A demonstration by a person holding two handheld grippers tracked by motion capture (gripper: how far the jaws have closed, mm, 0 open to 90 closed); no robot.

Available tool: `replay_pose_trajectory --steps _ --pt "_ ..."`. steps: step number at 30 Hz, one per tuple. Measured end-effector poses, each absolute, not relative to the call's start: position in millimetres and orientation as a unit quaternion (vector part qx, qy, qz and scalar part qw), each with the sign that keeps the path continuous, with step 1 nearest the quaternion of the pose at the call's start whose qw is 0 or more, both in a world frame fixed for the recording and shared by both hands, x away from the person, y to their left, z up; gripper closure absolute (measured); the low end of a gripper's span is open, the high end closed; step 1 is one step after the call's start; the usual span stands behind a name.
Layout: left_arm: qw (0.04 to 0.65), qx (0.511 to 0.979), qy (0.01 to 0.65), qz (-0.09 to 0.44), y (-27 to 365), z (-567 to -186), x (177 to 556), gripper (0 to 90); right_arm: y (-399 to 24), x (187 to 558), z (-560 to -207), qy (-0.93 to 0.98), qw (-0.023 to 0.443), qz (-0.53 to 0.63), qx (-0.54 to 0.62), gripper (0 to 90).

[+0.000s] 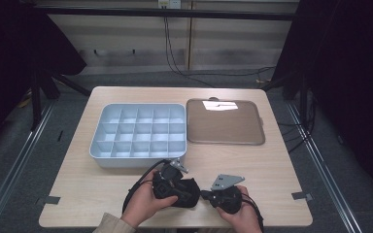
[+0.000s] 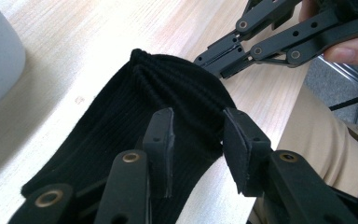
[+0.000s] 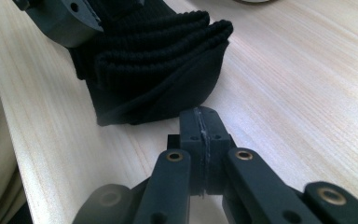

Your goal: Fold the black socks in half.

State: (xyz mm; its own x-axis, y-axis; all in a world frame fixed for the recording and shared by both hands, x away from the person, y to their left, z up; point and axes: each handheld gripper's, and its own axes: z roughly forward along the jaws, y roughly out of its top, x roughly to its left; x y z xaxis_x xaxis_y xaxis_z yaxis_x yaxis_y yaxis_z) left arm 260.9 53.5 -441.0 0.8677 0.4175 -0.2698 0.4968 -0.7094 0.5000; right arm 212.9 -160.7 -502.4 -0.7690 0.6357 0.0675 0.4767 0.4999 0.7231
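The folded black sock (image 1: pixel 183 190) lies at the near edge of the table (image 1: pixel 272 170), just in front of the divided grey tray (image 1: pixel 138 130), with the flat lid (image 1: pixel 225 121) beside that tray; the left gripper (image 2: pixel 198 140) straddles the sock's ribbed cuff with its jaws parted, one pad (image 2: pixel 161 140) on the fabric and the other seemingly just off it, though the angle makes that contact hard to judge. The right gripper (image 3: pixel 200 123) has its jaws pressed together on nothing, tips just short of the sock's folded end. The likely risk is that the loosened hold lets the folded layers spring apart, so the bundle unrolls before it reaches a compartment; the sock also sits near the table's front edge, so a nudge from the closed right tips could push it off toward the person's lap; a regrip on only the top layer would drag the fold open.
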Motion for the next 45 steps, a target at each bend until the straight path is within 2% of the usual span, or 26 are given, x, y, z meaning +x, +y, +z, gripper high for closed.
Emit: replay_pose_trajectory --steps 17,45 --pt "0.305 0.912 0.269 -0.055 67.7 -434.7 264.5 46.1 -160.4 213.0 -502.5 0.859 0.103 0.383 0.323 90.0" --pt "0.285 0.905 0.316 -0.026 115.3 -450.1 270.0 45.3 -159.7 212.4 -502.4 0.860 0.105 0.382 0.320 90.0"
